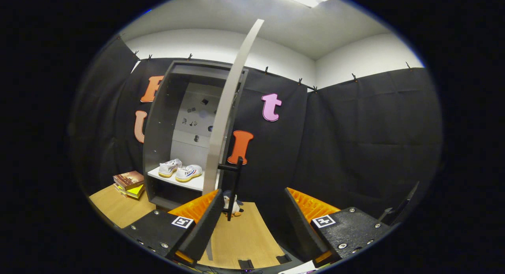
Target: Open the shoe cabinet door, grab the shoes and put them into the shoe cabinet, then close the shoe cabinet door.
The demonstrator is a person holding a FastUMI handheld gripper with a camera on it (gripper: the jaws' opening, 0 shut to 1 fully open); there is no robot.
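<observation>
A grey shoe cabinet (158, 120) stands on the wooden table against the booth wall, its door (230, 104) swung wide open and seen edge-on. A black bar handle (235, 185) hangs on the door's lower part, just ahead of my left finger. A pair of white shoes (179, 170) with yellowish soles sits side by side on the cabinet's white shelf (195, 183). My gripper (252, 211) is open, with nothing between its fingers, a short way in front of the cabinet and to the right of its opening.
A stack of books (129, 183) lies on the table left of the cabinet. A small penguin toy (232, 205) stands on the table below the door handle. Bare wooden tabletop (240, 238) spreads between my fingers.
</observation>
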